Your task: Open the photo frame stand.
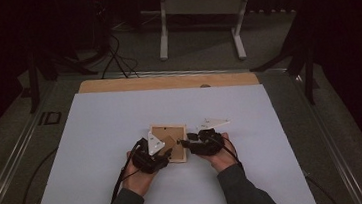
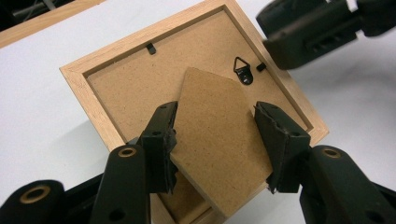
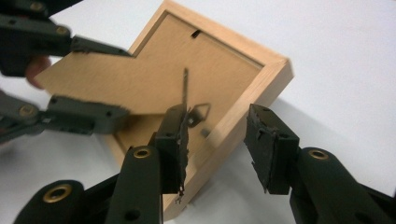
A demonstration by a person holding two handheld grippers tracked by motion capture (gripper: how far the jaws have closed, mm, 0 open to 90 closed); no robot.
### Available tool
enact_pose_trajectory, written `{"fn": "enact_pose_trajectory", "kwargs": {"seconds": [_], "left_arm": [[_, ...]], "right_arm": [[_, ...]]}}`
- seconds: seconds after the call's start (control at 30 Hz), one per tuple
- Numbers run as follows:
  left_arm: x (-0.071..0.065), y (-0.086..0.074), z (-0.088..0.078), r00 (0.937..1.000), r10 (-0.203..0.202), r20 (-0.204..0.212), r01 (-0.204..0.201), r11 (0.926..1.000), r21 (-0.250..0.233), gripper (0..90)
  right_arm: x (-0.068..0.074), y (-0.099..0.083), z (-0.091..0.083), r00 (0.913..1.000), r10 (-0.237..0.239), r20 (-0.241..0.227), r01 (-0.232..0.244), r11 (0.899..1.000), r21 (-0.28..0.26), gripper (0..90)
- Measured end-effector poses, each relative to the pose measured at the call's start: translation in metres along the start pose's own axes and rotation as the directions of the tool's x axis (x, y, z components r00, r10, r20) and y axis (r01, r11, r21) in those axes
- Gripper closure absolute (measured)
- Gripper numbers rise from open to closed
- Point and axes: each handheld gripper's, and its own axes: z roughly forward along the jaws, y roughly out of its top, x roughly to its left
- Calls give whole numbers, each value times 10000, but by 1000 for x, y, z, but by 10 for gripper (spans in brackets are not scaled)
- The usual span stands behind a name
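Note:
A small wooden picture frame (image 1: 168, 131) lies face down on the white table cover, its brown backing up. The cardboard stand (image 2: 217, 135) is swung up off the backing. My left gripper (image 2: 215, 121) is shut on that stand, one pad pressing on each of its side edges; the right gripper view shows this grip (image 3: 126, 84) from the side. A black hanger ring (image 2: 243, 71) sits on the backing near the frame's corner. My right gripper (image 3: 217, 126) is open astride the frame's rim (image 3: 261, 79), one jaw over the backing by the hanger, the other outside the wood. The pads are not pressing.
The white cover (image 1: 103, 154) spreads wide on every side of the frame. A bare wooden strip (image 1: 167, 81) runs along the table's far edge. Beyond it stand a white table's legs (image 1: 163, 28) and floor cables (image 1: 114, 58).

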Motion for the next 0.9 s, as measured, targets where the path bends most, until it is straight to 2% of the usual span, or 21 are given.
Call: {"fn": "enact_pose_trajectory", "kwargs": {"seconds": [0.2,0.23,0.27,0.4,0.5,0.7,0.77,0.9], "left_arm": [[-3,-3,-3,9997,199,-134,-200,9997,-114,520],[-5,-5,-4,9995,253,-174,-256,9995,-173,520],[-6,-6,-5,9991,369,-217,-374,9990,-259,520],[-8,-11,-8,9976,631,-295,-644,9969,-448,519],[-9,-13,-10,9975,647,-291,-664,9960,-600,519],[-12,-17,-14,9941,1045,-305,-1066,9913,-772,519],[-11,-18,-15,9947,1006,-218,-1020,9915,-808,519],[-9,-19,-15,9957,917,-140,-925,9925,-793,519]], "right_arm": [[-7,1,5,9998,222,-6,-222,9997,90,566],[-8,1,6,9995,311,-105,-310,9995,64,556],[-12,2,7,9969,657,-437,-658,9978,-23,530],[-14,4,10,9947,835,-596,-838,9965,-28,491],[-16,4,11,9880,1225,-939,-1238,9923,-80,464],[-16,2,15,9847,1286,-1172,-1284,9917,91,438],[-16,2,16,9807,1372,-1393,-1364,9905,152,433],[-16,1,16,9792,1369,-1499,-1363,9906,141,448]]}}
